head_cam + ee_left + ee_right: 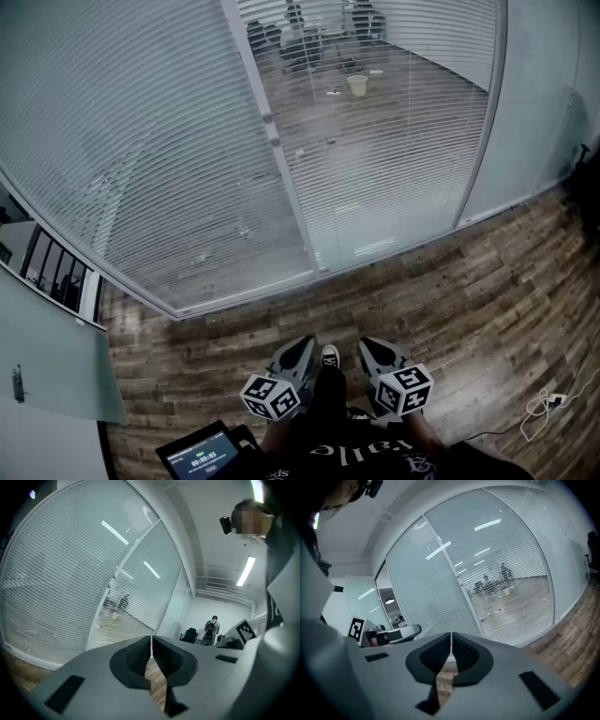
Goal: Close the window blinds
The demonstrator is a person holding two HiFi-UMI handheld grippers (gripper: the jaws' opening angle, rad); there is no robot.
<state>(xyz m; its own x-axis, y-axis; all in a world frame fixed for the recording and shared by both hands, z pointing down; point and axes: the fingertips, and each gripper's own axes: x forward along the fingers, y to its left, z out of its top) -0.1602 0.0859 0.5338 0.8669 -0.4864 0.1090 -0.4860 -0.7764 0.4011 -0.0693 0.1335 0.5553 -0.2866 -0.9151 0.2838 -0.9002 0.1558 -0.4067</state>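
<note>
Pale slatted window blinds (141, 141) cover the glass wall ahead of and above both grippers, well apart from them. In the panel ahead of the right gripper (451, 637) the slats stand partly open, and a room shows through. Wood-pattern floor (487, 272) lies beneath both tools. The left gripper (151, 639) has its jaws pressed together with nothing between them. The right gripper is likewise closed and empty. A lit screen (202, 457) sits behind the left gripper. A white cable (548, 405) lies well right of the right gripper.
</note>
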